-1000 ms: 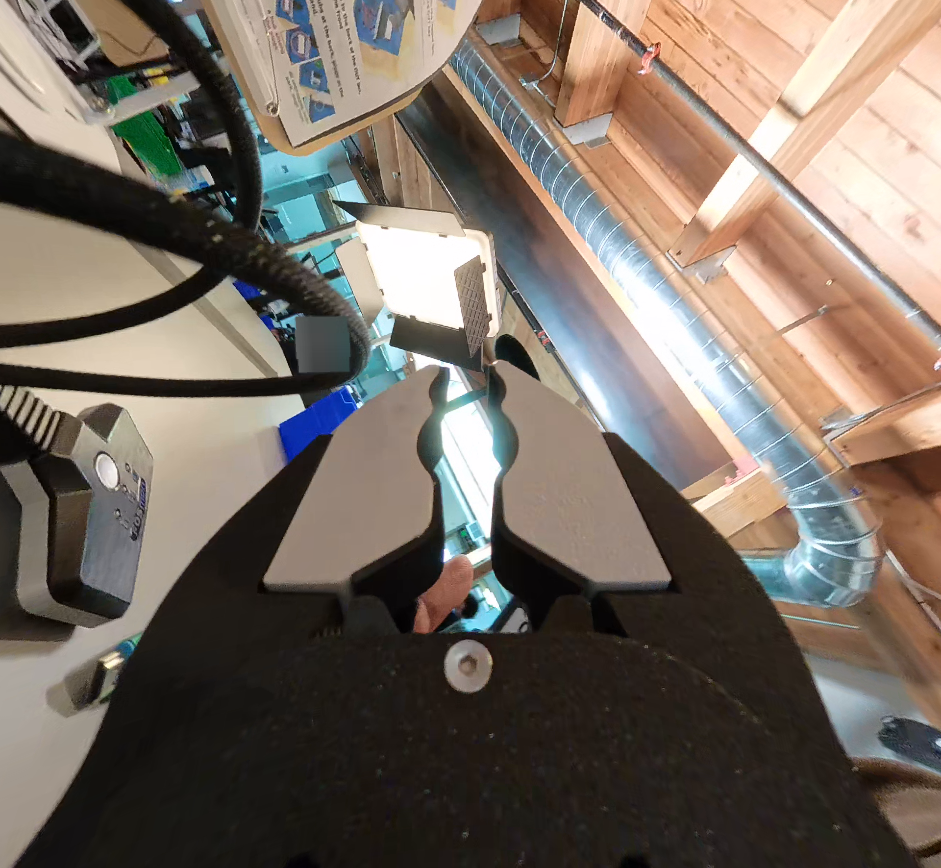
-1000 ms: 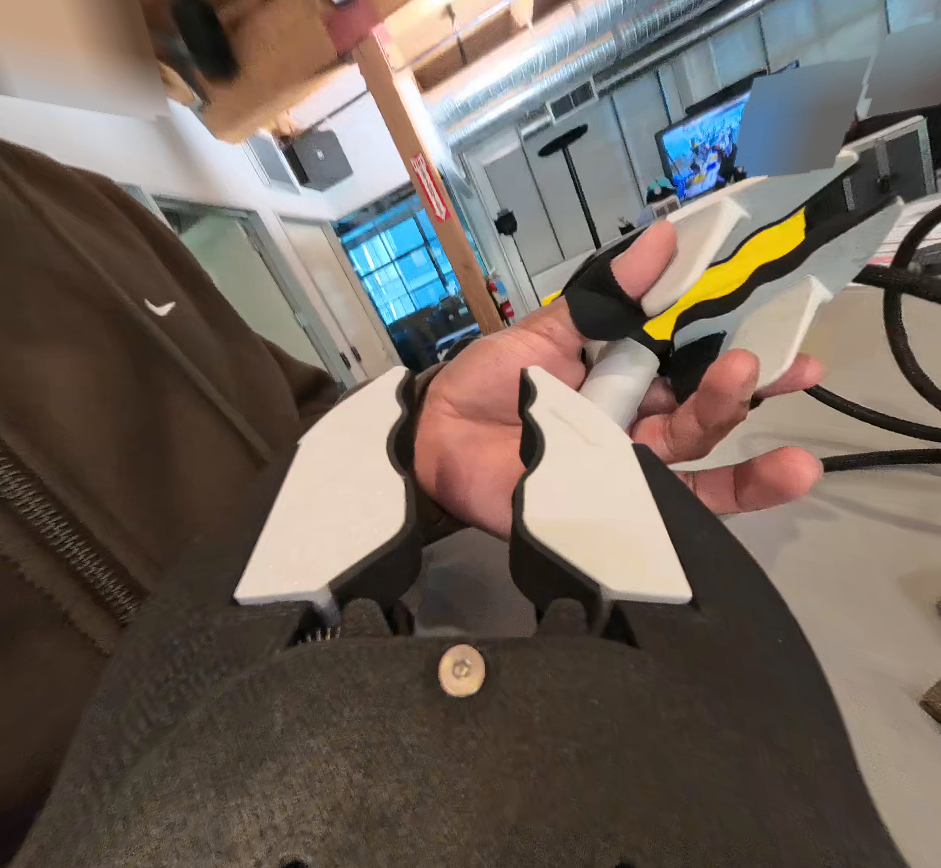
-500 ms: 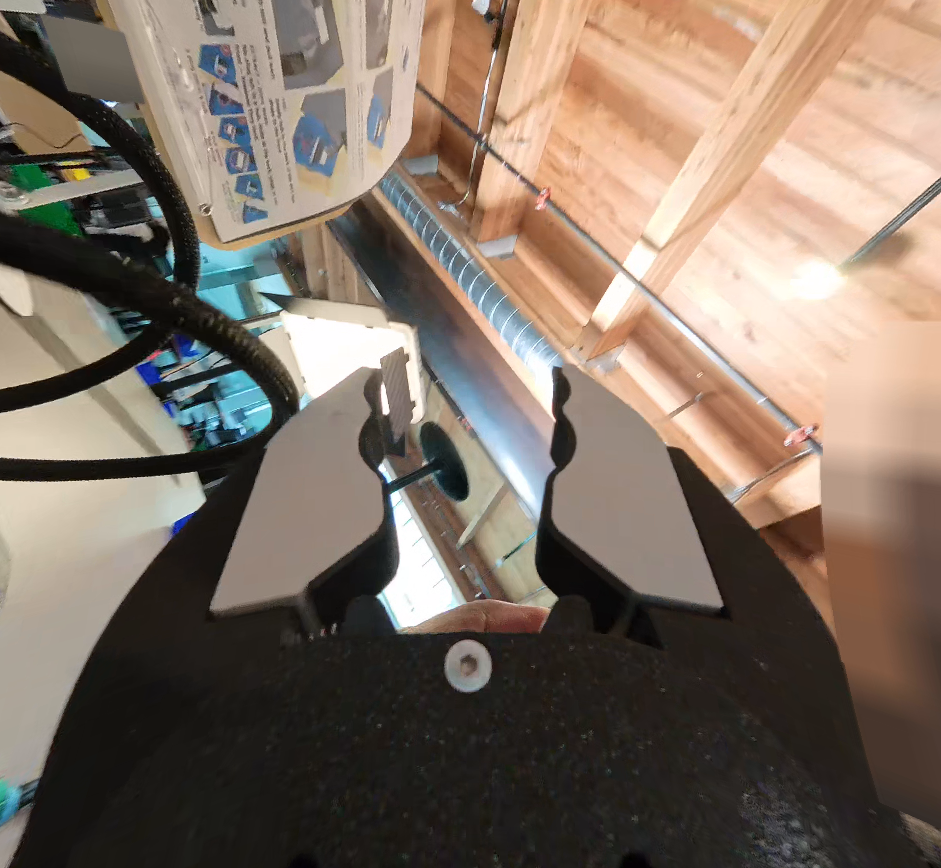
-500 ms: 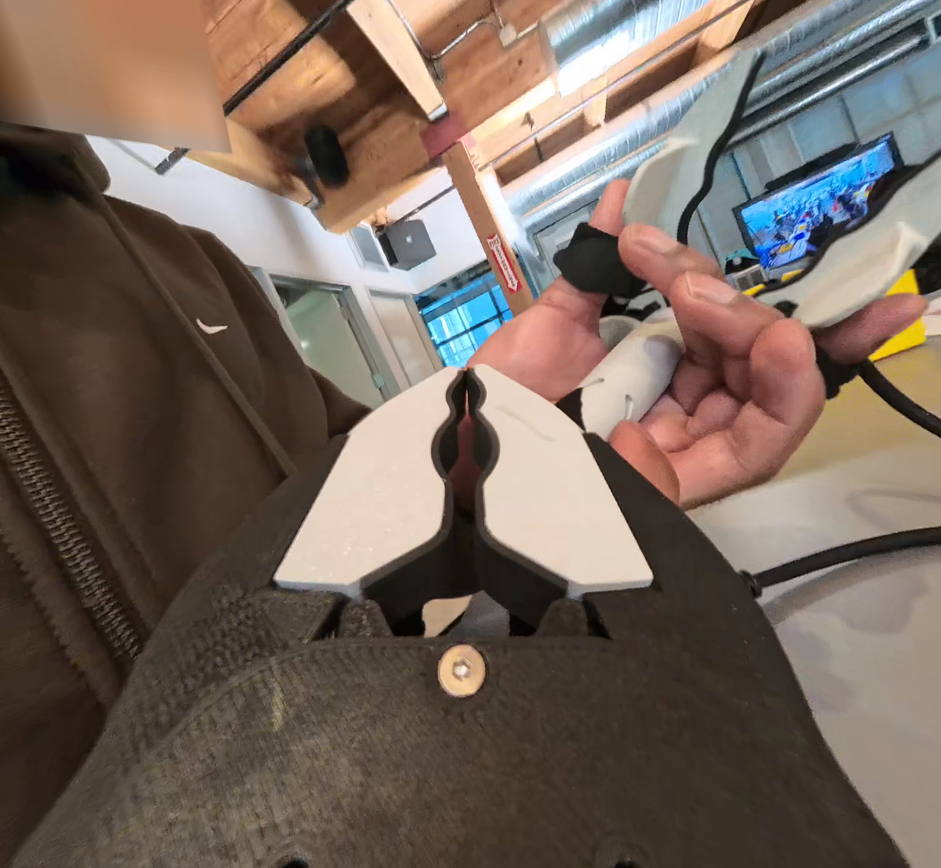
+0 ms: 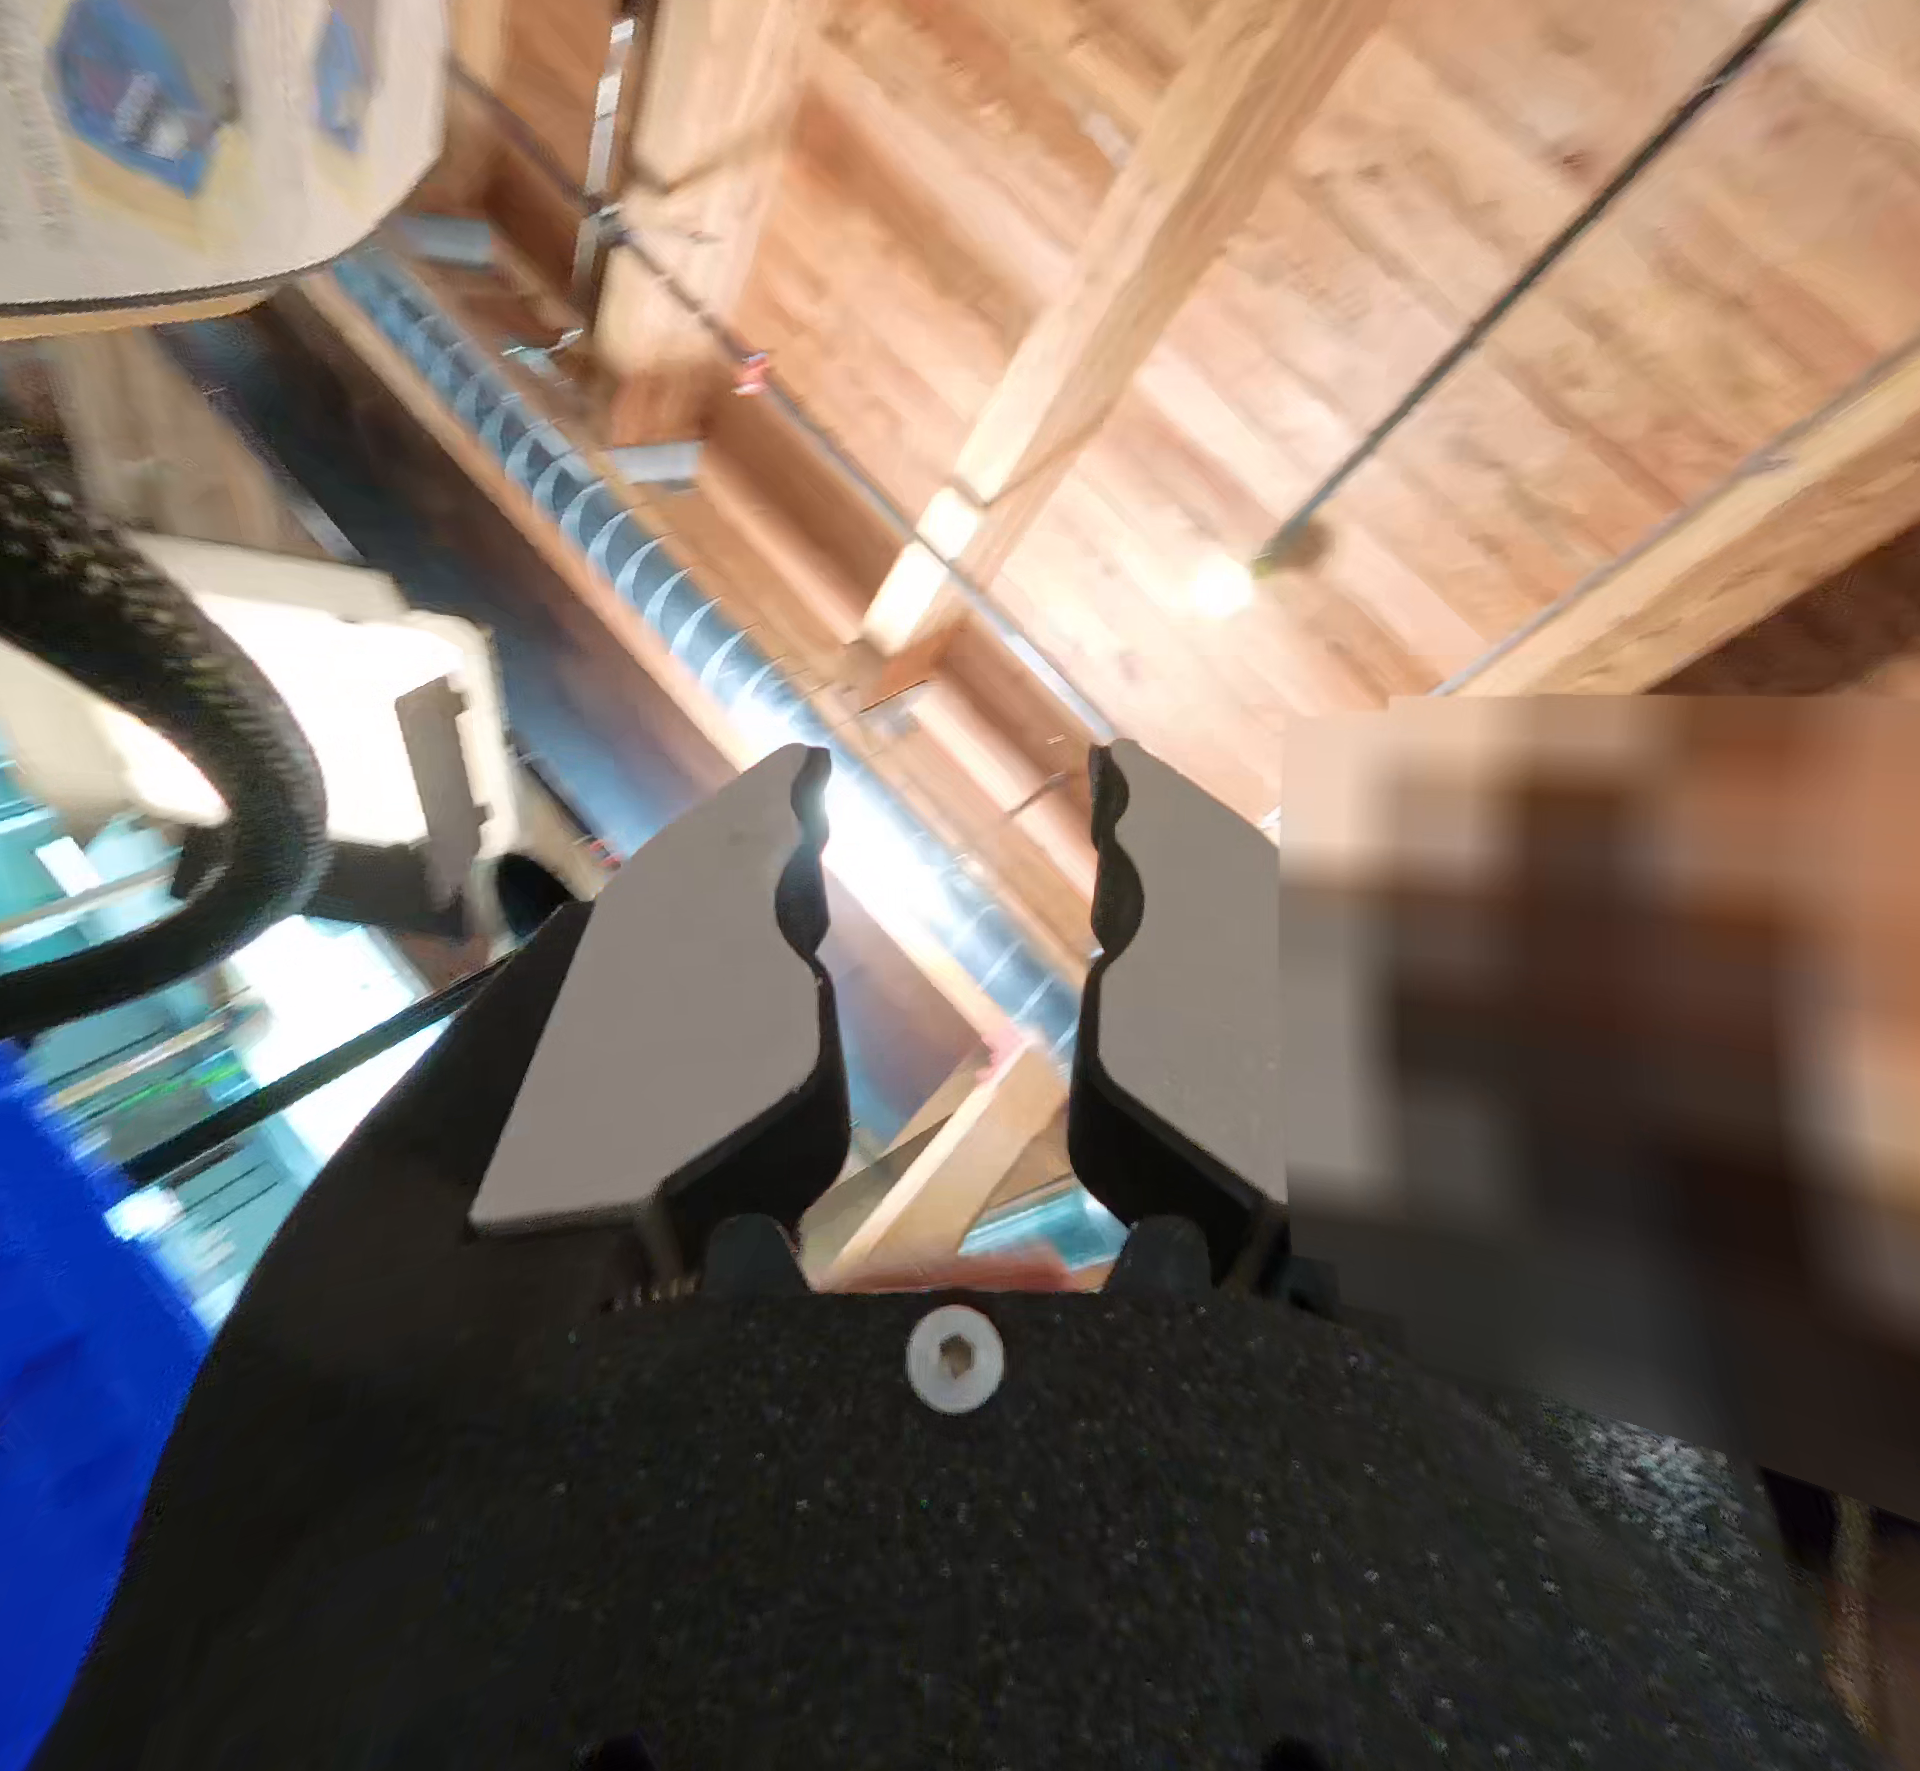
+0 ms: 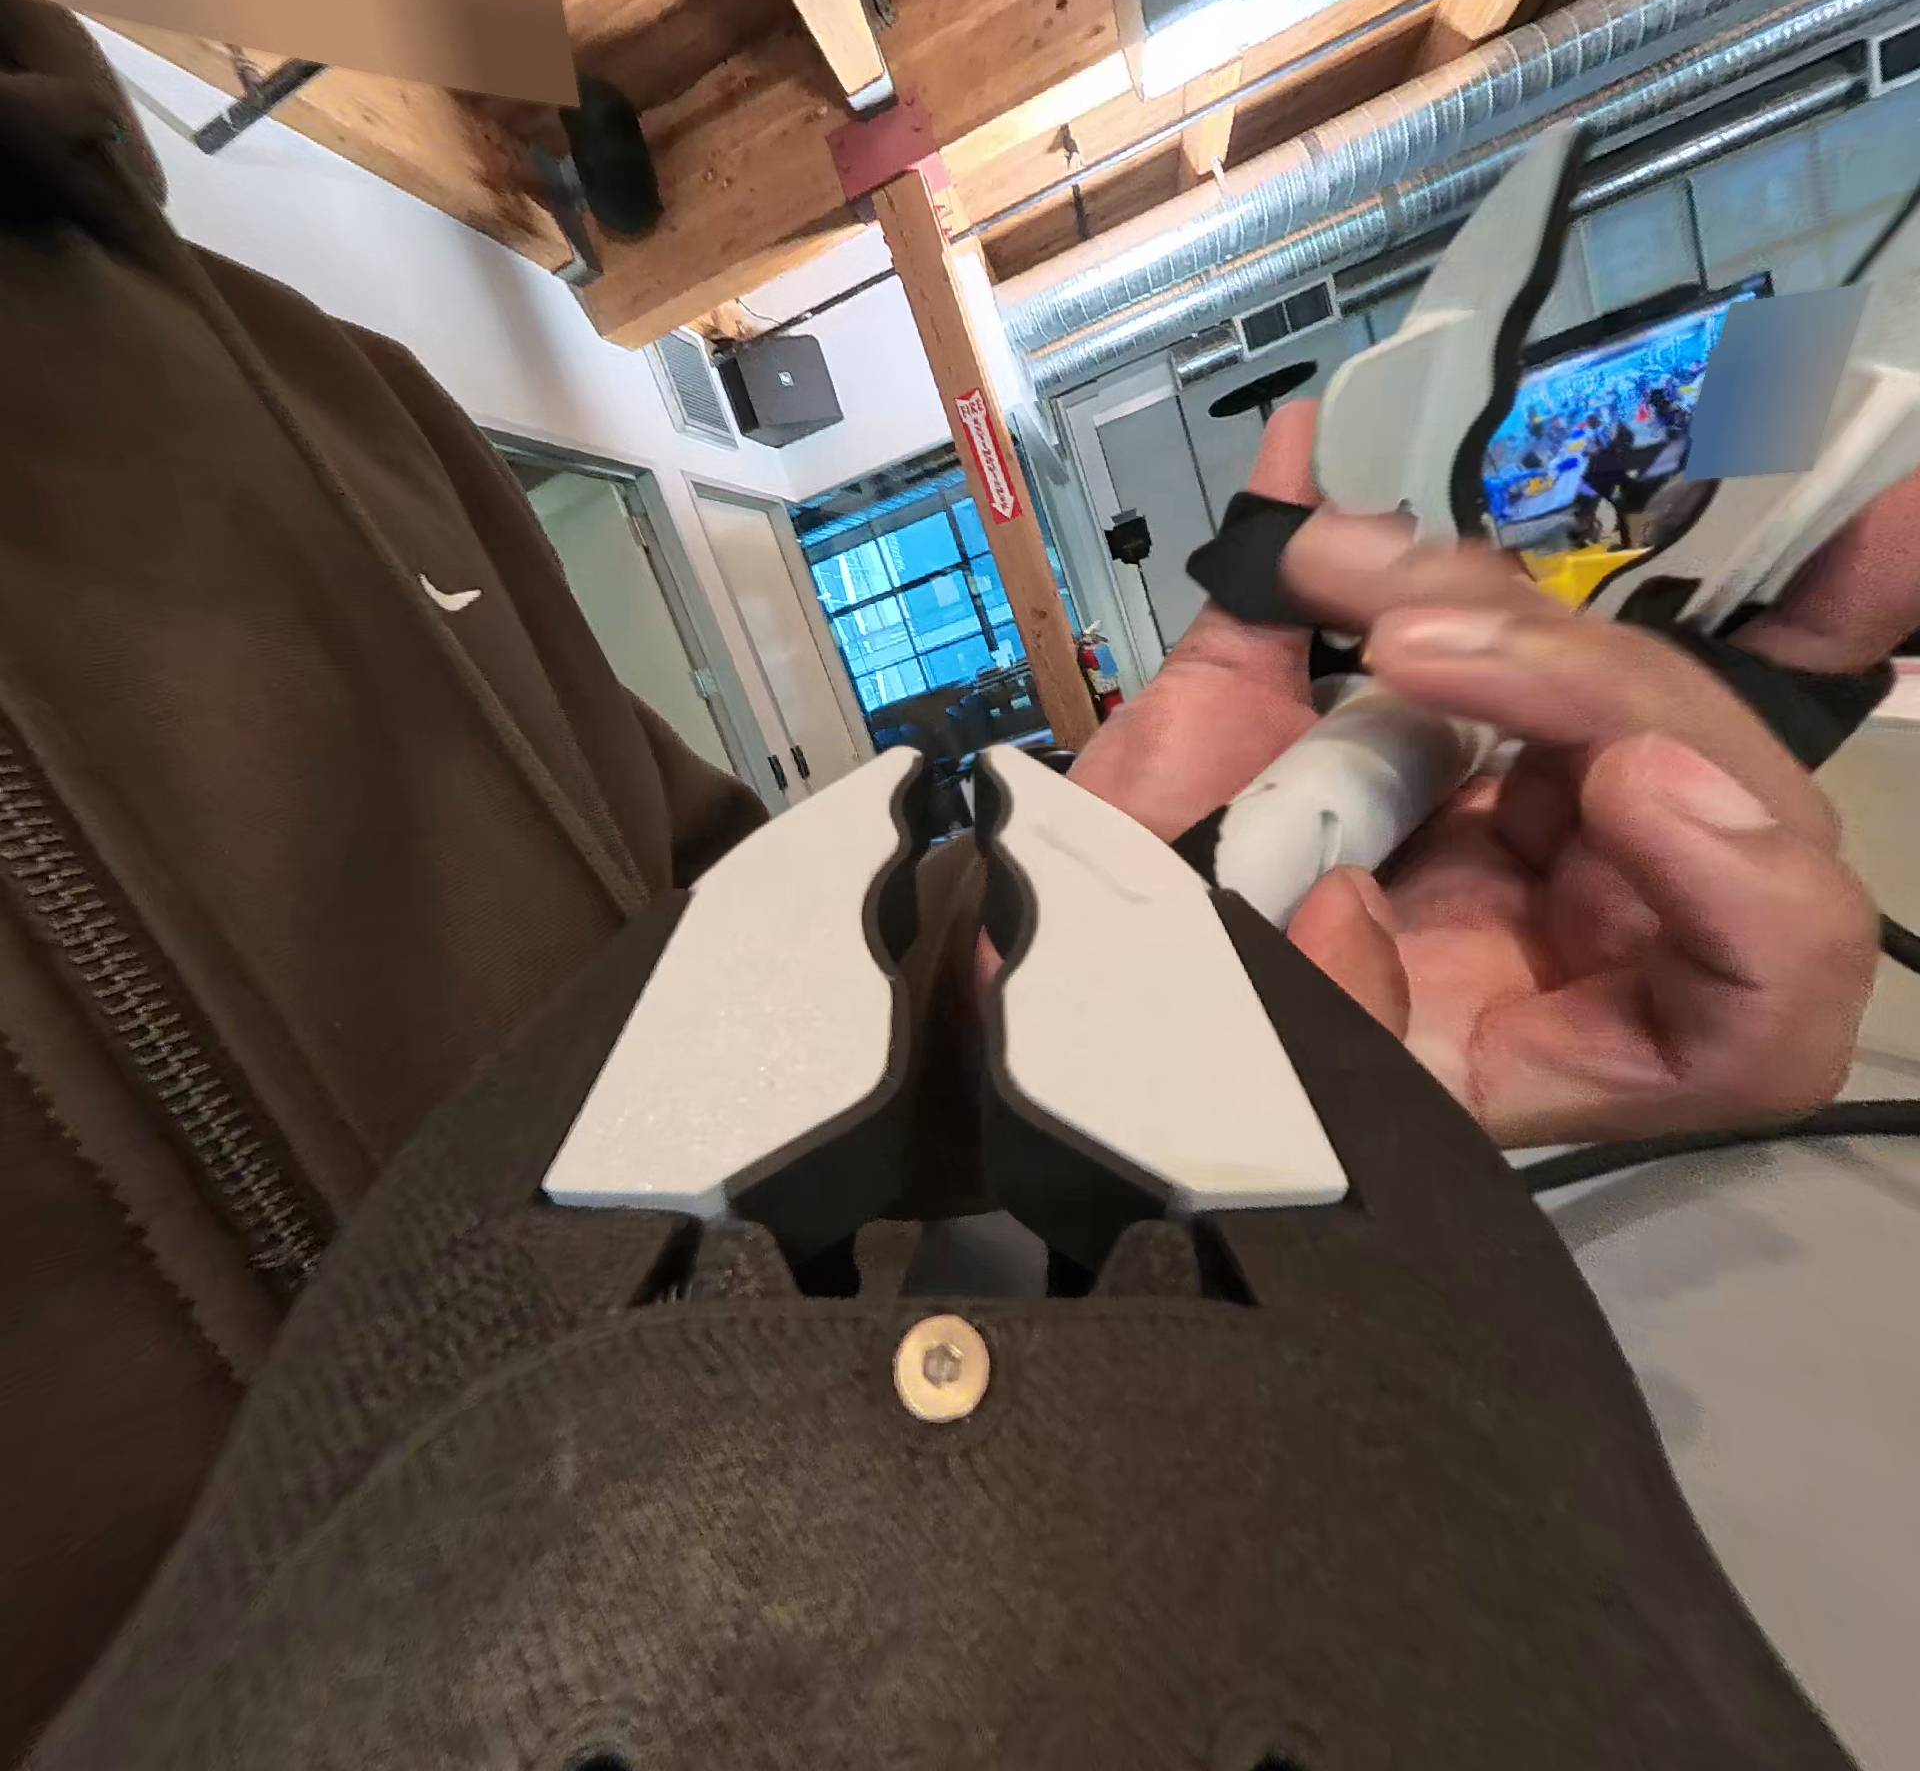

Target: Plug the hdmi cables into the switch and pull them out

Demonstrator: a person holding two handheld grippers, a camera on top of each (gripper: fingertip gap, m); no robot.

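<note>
Beneath timber beams, left hand-held gripper point(image 5: 958, 765) gapes wide; right hand-held gripper point(image 6: 948, 765) seems narrowly parted, bare.

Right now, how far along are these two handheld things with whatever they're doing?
Nothing looks done. The left gripper points at the wooden ceiling, jaws wide apart with nothing between them. The right gripper has its jaws slightly parted, also with nothing between them, aimed past a brown jacket. A hand is holding the left gripper's handle. No workpiece shows.
</note>
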